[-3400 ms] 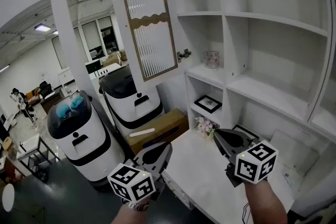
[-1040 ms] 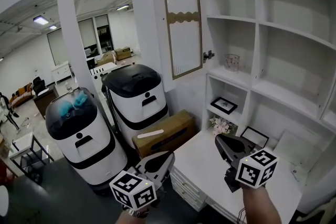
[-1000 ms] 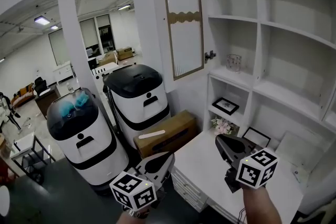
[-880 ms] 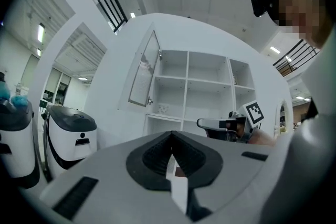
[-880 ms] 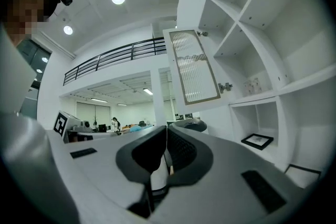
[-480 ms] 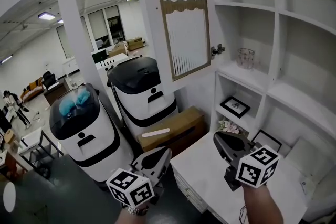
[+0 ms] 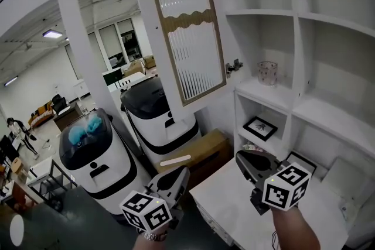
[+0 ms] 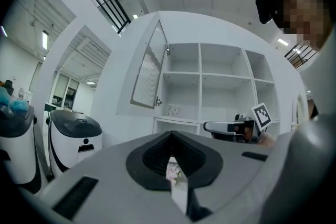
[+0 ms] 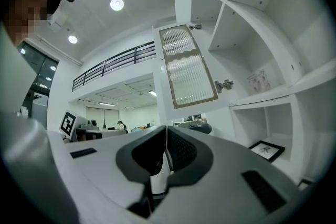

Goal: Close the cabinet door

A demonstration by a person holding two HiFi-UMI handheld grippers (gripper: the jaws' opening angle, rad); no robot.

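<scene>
Since a second ago, the door [image 7: 184,26] is being shown larger and further left in the head view, its ribbed pane now plain, while the left tongs [image 7: 185,171] and right tongs [image 7: 238,156] are being kept low in the picture as before. A white bench [image 7: 231,199] is being seen beneath the cabinet [image 7: 296,14], whose open shelves are carrying a glass [image 7: 267,73] and a frame [image 7: 261,127]. Two white, black-topped robots [image 7: 96,155] and a box [image 7: 193,155] are being seen on the floor left of the bench, with a long bright hall behind. The door is hanging open, hinged by its right edge to the cabinet's upper left bay. Its long axis is standing upright and its free edge is pointing out into the room. Both tongs are being held level, well below the door, the left beside the bench and the right over it. Each is being pressed together with nothing gripped.
</scene>
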